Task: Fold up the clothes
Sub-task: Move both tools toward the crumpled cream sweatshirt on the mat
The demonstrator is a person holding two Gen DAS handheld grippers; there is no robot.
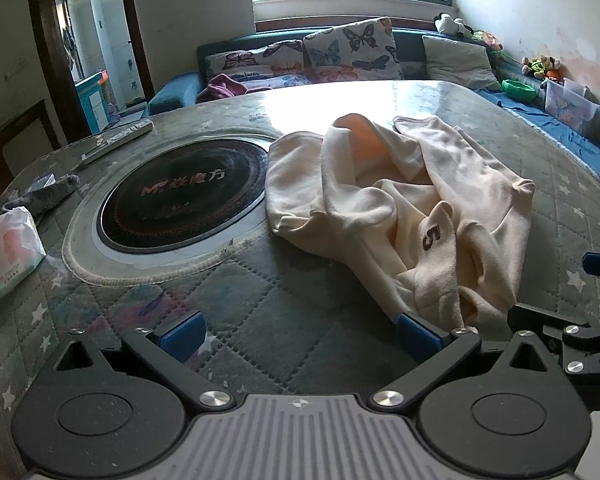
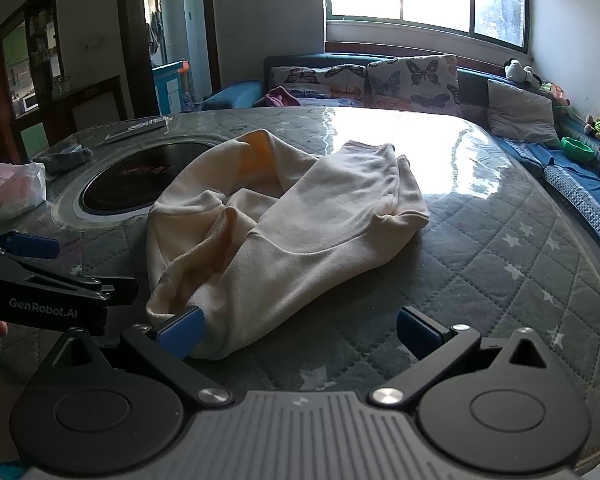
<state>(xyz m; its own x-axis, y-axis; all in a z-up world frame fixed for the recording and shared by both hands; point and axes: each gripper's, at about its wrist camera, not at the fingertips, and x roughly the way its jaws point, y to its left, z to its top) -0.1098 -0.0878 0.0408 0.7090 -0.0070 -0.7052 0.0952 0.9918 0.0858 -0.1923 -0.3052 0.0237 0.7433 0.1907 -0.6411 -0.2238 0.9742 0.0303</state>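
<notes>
Nearest, both tongs sit low at the desk's near edge, jaws spread wide, nothing held. Left tongs [image 1: 300,334]: right blue pad just touches or sits beside the near hem of the cream garment [image 1: 400,208]; left pad is over bare quilted cover. Right tongs [image 2: 298,332]: left pad is against the garment's [image 2: 276,220] near corner, cloth not between the jaws; right pad is clear of it.

Step in hand: the very start, an approach before the first grasp, as I judge it. The garment lies crumpled in a heap on the desk [image 1: 260,320], a "5" patch [image 1: 431,238] facing up, orange lining showing at an opening on the far side. Not spread, no fold made.

Next move likely calls for each tongs to close on a separate near edge or corner, then pull apart to flatten. Which part is sleeve or hem, cannot tell.

Farther: round induction hob [image 1: 184,192] set in the desk, garment's left edge overlapping its rim. Tissue pack [image 1: 4,252] at left. Beyond, sofa with butterfly cushions [image 1: 352,50].
</notes>
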